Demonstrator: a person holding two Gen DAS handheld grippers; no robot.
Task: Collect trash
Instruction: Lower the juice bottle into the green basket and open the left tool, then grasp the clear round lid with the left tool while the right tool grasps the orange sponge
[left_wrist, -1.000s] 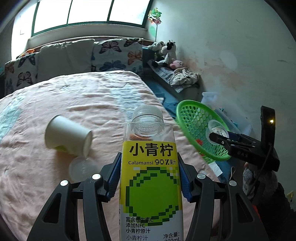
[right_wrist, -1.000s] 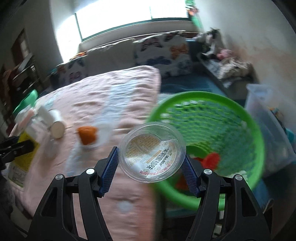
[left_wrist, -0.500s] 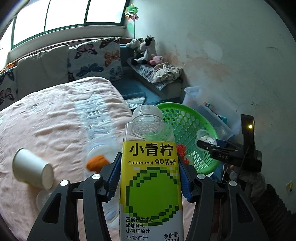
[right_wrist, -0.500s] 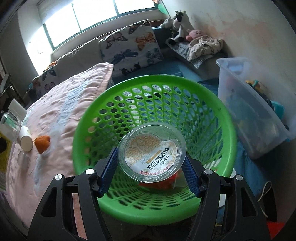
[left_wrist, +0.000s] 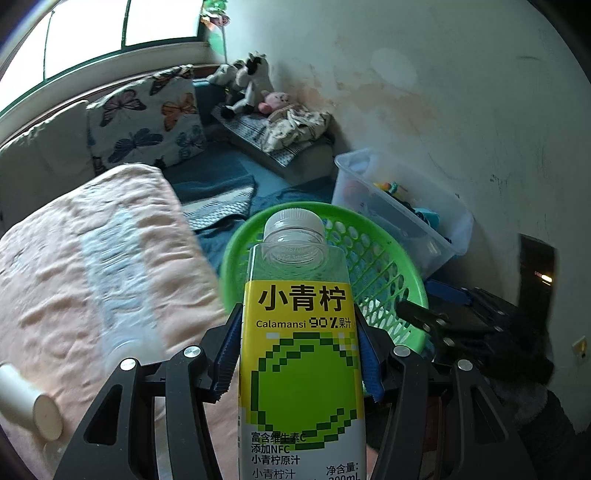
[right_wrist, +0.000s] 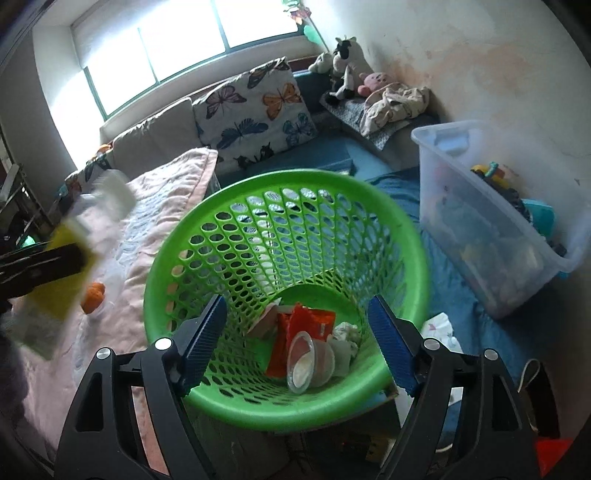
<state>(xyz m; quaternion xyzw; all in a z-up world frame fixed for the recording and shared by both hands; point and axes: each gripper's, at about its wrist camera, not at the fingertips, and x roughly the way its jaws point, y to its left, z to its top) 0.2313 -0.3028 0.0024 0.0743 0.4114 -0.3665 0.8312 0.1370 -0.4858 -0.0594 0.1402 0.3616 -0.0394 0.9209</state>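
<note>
My left gripper (left_wrist: 297, 349) is shut on a clear juice bottle (left_wrist: 301, 354) with a yellow and green label, held upright just in front of the green mesh basket (left_wrist: 384, 258). In the right wrist view the bottle (right_wrist: 62, 258) shows blurred at the left. My right gripper (right_wrist: 295, 341) is open and empty over the basket (right_wrist: 258, 229). A clear plastic cup (right_wrist: 310, 360) lies in the basket with an orange wrapper (right_wrist: 306, 325) and crumpled paper (right_wrist: 345, 338).
The pink blanket (left_wrist: 92, 266) lies left of the basket. On it are a paper cup (left_wrist: 33, 402), a clear bottle (left_wrist: 133, 339) and an orange piece (right_wrist: 93, 297). A clear storage bin (right_wrist: 491, 229) stands right of the basket against the wall.
My right gripper opened and the clear cup dropped into the basket. My left gripper swung right with the bottle, from over the blanket to the basket.
</note>
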